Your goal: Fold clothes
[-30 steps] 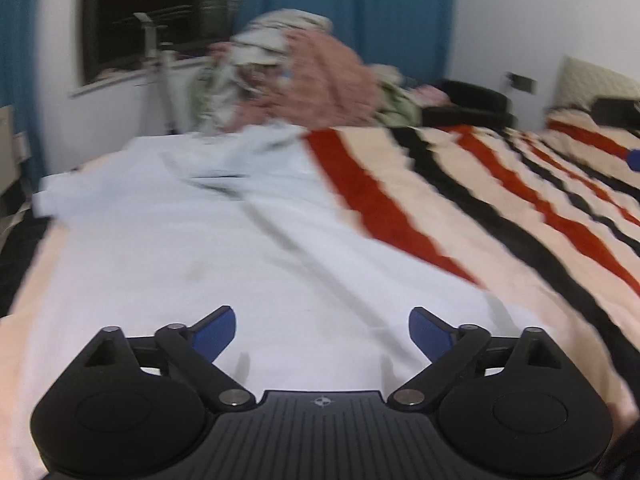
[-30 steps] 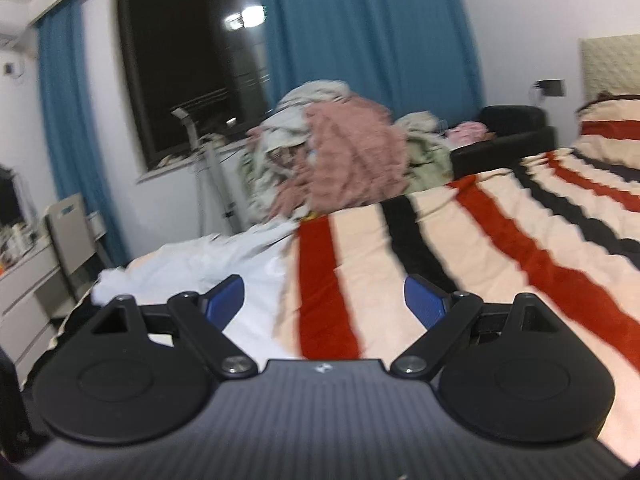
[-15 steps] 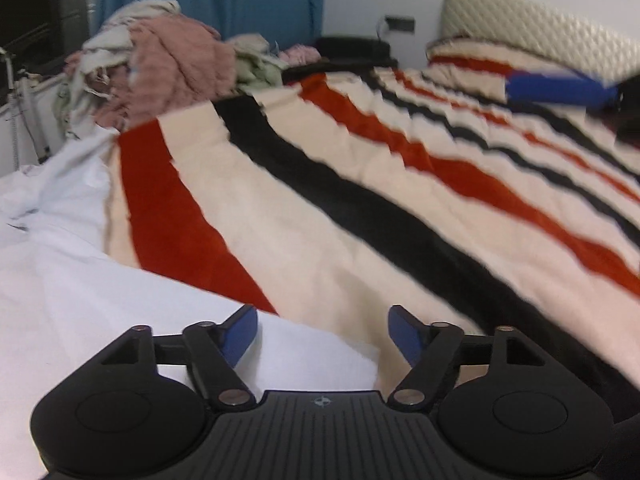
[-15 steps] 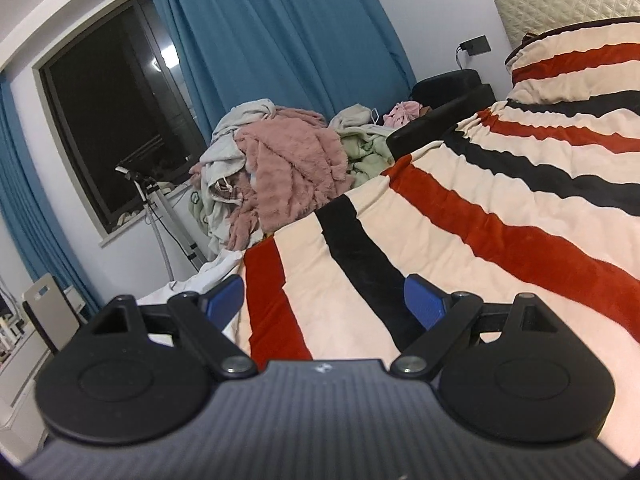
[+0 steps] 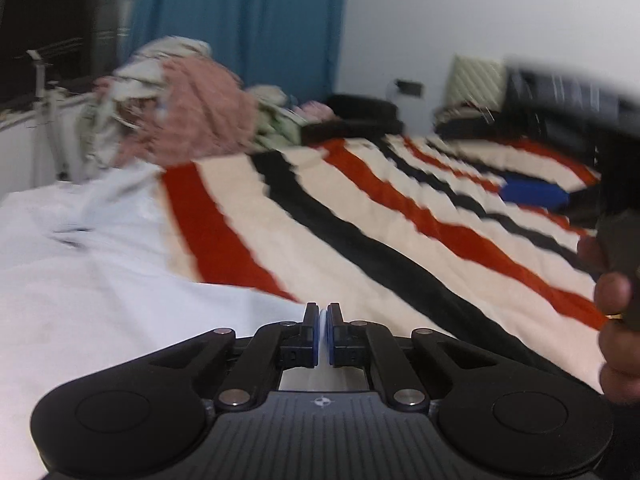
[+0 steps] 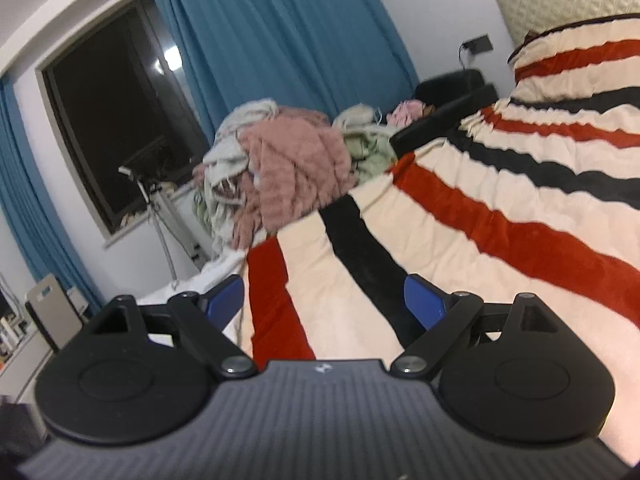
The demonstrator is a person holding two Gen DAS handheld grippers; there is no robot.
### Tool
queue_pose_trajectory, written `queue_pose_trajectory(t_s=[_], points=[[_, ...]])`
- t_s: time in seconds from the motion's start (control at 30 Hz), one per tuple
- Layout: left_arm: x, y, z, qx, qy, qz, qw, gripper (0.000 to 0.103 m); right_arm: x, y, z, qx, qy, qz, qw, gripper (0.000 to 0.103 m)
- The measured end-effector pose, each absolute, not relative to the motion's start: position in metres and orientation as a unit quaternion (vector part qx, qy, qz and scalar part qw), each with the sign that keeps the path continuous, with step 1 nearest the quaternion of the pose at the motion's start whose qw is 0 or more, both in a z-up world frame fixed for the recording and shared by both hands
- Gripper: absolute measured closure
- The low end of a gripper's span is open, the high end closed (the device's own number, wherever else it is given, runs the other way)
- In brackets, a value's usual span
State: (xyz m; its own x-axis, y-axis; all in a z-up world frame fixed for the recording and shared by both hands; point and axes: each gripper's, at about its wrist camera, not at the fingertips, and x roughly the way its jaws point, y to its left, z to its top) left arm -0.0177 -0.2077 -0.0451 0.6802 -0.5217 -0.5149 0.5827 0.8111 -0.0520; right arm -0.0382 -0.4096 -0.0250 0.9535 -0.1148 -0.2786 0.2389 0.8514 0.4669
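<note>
Over striped bed, left gripper (image 5: pixel 323 322) angled down, pinching white garment (image 5: pixel 100 288), right gripper (image 6: pixel 324 300) wide, empty

Left tool (image 5: pixel 323 316) just closed on white garment (image 5: pixel 100 300).

A striped blanket (image 6: pixel 500 216) covers the bed, with blue curtains (image 6: pixel 280 40) beside a dark window (image 6: pixel 116 120).
</note>
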Motion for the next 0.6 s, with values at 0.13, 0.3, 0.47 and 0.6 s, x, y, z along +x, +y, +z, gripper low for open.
queue_pose_trajectory(t_s=[0.13,0.3,0.47,0.6], points=[[-0.040,-0.131,-0.016,-0.026,0.269,-0.277,0.922,0.099,-0.039,-0.400,-0.023,0.253,0.126,-0.076,0.956,0.015],[-0.072,-0.047,-0.011,-0.091,0.301,-0.214,0.925,0.099,-0.034,-0.377,-0.022,0.225,0.149,-0.064,0.961,0.015],[-0.070,-0.011,-0.042,-0.081,0.383,-0.138,0.910,0.100,-0.030,-0.349,-0.020,0.188,0.166,-0.044,0.967,0.015],[-0.055,0.005,-0.056,-0.099,0.420,-0.109,0.896,0.100,-0.027,-0.325,-0.022,0.156,0.184,-0.023,0.970,0.015]])
